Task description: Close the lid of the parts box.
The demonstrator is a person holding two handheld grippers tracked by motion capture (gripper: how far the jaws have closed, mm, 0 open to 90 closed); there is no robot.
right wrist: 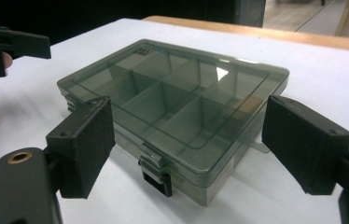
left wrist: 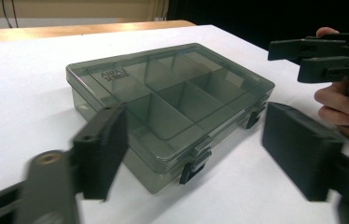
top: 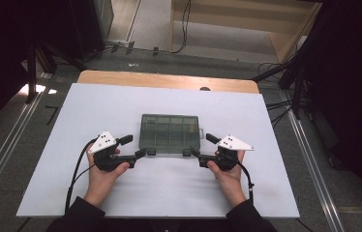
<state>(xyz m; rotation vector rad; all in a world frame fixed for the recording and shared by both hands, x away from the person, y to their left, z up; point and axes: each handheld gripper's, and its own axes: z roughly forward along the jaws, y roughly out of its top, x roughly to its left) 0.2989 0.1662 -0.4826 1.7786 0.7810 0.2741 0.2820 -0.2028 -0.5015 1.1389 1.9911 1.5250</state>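
A smoky translucent compartment box (top: 170,133) lies flat in the middle of the white table, lid down, with two dark latches (top: 151,152) on its near side. My left gripper (top: 133,146) stands open at the box's near left corner, pads touching nothing. At the near right corner my right gripper (top: 202,145) is open too. In the left gripper view the box (left wrist: 163,93) and a latch (left wrist: 192,168) lie beyond my open left gripper (left wrist: 200,154). The right gripper view has the box (right wrist: 172,98) and a latch (right wrist: 156,175) beyond my open right gripper (right wrist: 193,147).
A white sheet (top: 169,193) covers the table, with a wooden strip (top: 169,79) bare along the far edge. Dark stands and cables surround the table on the floor. The box's compartments look empty through the lid.
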